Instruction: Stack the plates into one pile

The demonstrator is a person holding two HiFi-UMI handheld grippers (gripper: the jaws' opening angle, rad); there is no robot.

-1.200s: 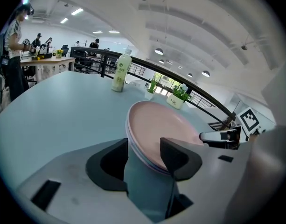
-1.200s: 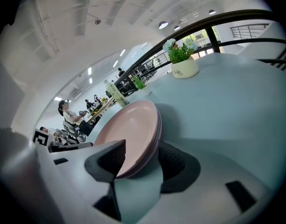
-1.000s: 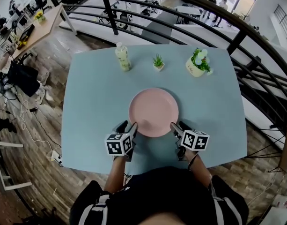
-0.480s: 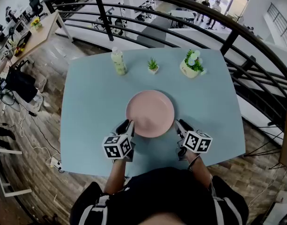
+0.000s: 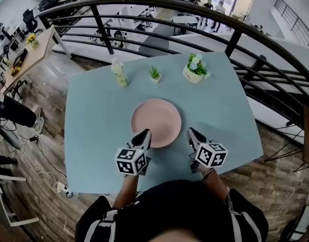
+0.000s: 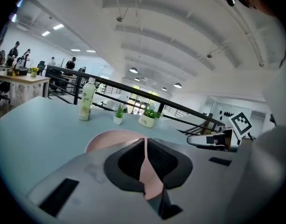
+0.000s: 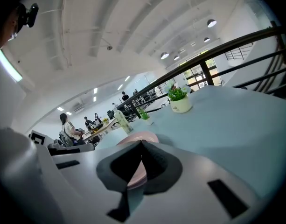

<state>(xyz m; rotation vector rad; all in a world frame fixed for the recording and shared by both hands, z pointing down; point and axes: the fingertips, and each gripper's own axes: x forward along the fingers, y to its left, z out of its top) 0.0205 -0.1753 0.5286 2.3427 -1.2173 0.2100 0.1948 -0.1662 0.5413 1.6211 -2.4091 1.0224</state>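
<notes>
left gripper [image 5: 144, 134] jaws had just closed, nothing between them; right gripper [image 5: 192, 132] was shut too, empty. Both hung at the pink plate [image 5: 155, 121] near rim. Best to back off high and not clip it.

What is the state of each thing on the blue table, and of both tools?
Pink round plate: flat on the table, not gripped.
Pale green plastic bottle: upright, capped.
Small green plant in white pot: upright.
Flowering plant in white pot: upright.
Left tool: just closed, shut, empty.
Right tool: shut, empty.
</notes>
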